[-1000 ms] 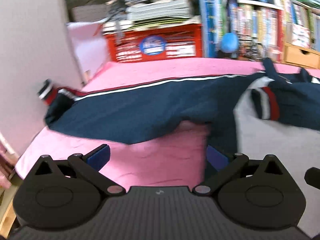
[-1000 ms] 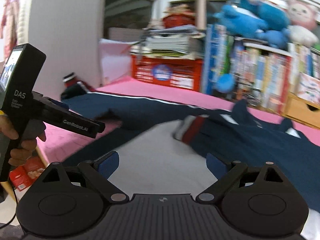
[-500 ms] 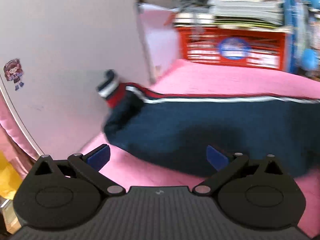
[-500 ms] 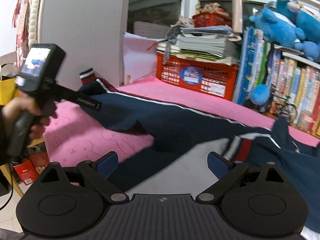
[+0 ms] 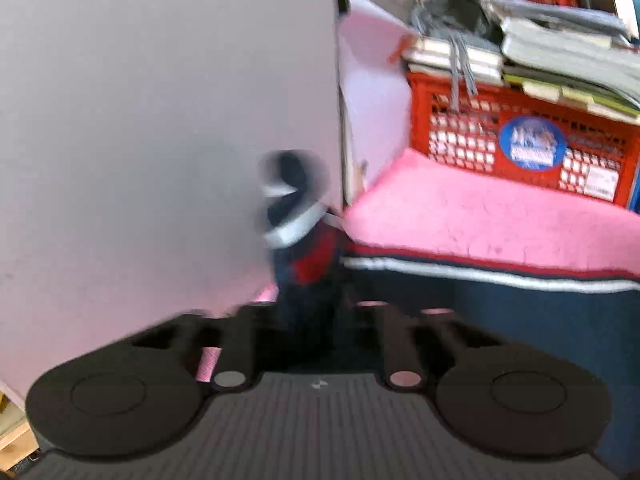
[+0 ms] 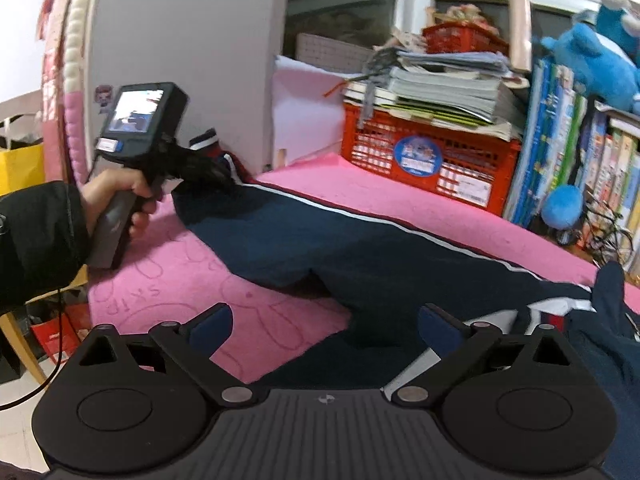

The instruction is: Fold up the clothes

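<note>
Garment (image 6: 360,240) is being spread lengthwise across the bed cover (image 6: 400,196), its cuff (image 6: 204,142) lying at the left end against the panel (image 6: 180,40). Crate (image 6: 424,160) is standing behind, books (image 6: 444,84) stacked on it, bookshelf (image 6: 580,140) at right.

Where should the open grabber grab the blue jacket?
Probably the near dark hem of the blue jacket, straight ahead of the right gripper. That edge lies flat on the pink blanket, so open jaws can slide on from the front.

Free: bare pink blanket (image 6: 168,280) before my right gripper (image 6: 324,330) | Blocked: white panel (image 5: 160,120) left, red crate (image 6: 432,160) behind
</note>
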The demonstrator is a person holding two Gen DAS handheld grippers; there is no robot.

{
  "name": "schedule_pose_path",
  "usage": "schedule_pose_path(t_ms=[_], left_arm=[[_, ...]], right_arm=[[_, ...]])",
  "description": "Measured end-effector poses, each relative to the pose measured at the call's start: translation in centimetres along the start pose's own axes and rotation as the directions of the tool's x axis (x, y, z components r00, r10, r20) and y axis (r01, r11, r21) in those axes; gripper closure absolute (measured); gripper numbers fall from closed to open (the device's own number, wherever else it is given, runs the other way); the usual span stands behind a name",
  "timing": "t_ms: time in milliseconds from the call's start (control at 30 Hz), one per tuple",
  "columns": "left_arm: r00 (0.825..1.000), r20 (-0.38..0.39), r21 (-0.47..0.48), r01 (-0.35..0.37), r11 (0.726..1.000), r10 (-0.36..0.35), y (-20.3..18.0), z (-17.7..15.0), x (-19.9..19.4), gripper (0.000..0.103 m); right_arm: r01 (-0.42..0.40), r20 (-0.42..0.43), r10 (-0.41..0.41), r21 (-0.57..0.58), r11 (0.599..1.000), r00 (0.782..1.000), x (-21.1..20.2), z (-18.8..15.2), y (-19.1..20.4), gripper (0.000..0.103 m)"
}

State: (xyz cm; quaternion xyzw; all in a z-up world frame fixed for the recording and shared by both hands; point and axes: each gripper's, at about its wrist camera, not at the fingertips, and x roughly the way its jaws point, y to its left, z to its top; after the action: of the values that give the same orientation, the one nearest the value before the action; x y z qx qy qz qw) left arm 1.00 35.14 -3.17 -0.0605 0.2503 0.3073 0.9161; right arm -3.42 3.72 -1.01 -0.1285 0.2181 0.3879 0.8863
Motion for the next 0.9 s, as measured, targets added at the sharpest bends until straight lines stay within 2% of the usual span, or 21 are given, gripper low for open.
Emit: schedule_pose_path(t_ms=[100, 200, 267, 333, 400, 467, 500, 533, 600, 667, 733, 800, 900], left_arm=[[0.990, 0.107, 0.012, 0.086, 0.996, -0.087, -0.6, 0.5, -3.2, 0.090], [0.962, 0.175, 0.093, 0.194, 0.977, -0.208, -3.4, 1.3, -7.6, 0.090], [0.934, 0.199, 0.173, 0.265, 0.948, -0.297, -6.4, 1.0, -10.8, 0.090], [0.901, 0.204, 0.263, 0.327, 0.908, -0.383, -9.8, 0.4, -13.8, 0.089], [0.877, 0.157, 0.346, 0.381, 0.857, -0.453, -13.6, -0.9, -15.6, 0.084], [0.863, 0.079, 0.389, 0.434, 0.813, -0.499, -16.6, -2.5, -16.5, 0.072], [0.855, 0.040, 0.402, 0.461, 0.791, -0.518, -18.0, -3.3, -16.9, 0.062], [0.846, 0.006, 0.409, 0.484, 0.773, -0.533, -19.0, -4.1, -17.3, 0.047], [0.834, -0.034, 0.400, 0.517, 0.757, -0.551, -19.6, -5.1, -17.8, 0.027], [0.825, -0.040, 0.393, 0.532, 0.750, -0.564, -19.5, -6.0, -18.6, 0.025], [0.827, -0.014, 0.398, 0.520, 0.756, -0.562, -18.3, -6.4, -19.8, 0.017], [0.840, 0.033, 0.404, 0.484, 0.776, -0.541, -17.1, -6.7, -20.7, 0.016], [0.870, 0.103, 0.364, 0.419, 0.832, -0.483, -14.1, -6.0, -21.1, 0.012]], right_arm=[[0.029, 0.007, -0.029, 0.044, 0.999, 1.000, -0.6, -0.3, -1.4, 0.003], [0.059, 0.016, -0.061, 0.107, 0.993, 0.998, -1.5, -0.6, -3.1, 0.003], [0.081, 0.025, -0.087, 0.172, 0.982, 0.996, -2.4, -0.8, -4.8, 0.003], [0.096, 0.038, -0.109, 0.254, 0.962, 0.993, -3.9, -1.2, -6.9, 0.003], [0.092, 0.040, -0.114, 0.354, 0.931, 0.993, -5.5, -1.8, -9.5, 0.003], [0.098, 0.025, -0.120, 0.434, 0.896, 0.992, -6.8, -2.8, -11.9, 0.003], [0.104, 0.015, -0.126, 0.470, 0.877, 0.992, -7.4, -3.2, -13.0, 0.003], [0.120, -0.001, -0.138, 0.494, 0.861, 0.990, -7.9, -3.6, -13.9, 0.003], [0.132, -0.016, -0.146, 0.535, 0.834, 0.989, -8.5, -4.3, -15.2, 0.003], [0.102, -0.007, -0.119, 0.568, 0.817, 0.993, -8.5, -4.8, -15.8, 0.003], [0.063, 0.001, -0.079, 0.596, 0.801, 0.997, -8.0, -4.9, -16.0, 0.003], [0.040, -0.008, -0.044, 0.606, 0.795, 0.999, -6.7, -4.5, -15.7, 0.006], [0.012, -0.023, 0.001, 0.588, 0.809, 1.000, -4.5, -3.3, -14.4, 0.020]])
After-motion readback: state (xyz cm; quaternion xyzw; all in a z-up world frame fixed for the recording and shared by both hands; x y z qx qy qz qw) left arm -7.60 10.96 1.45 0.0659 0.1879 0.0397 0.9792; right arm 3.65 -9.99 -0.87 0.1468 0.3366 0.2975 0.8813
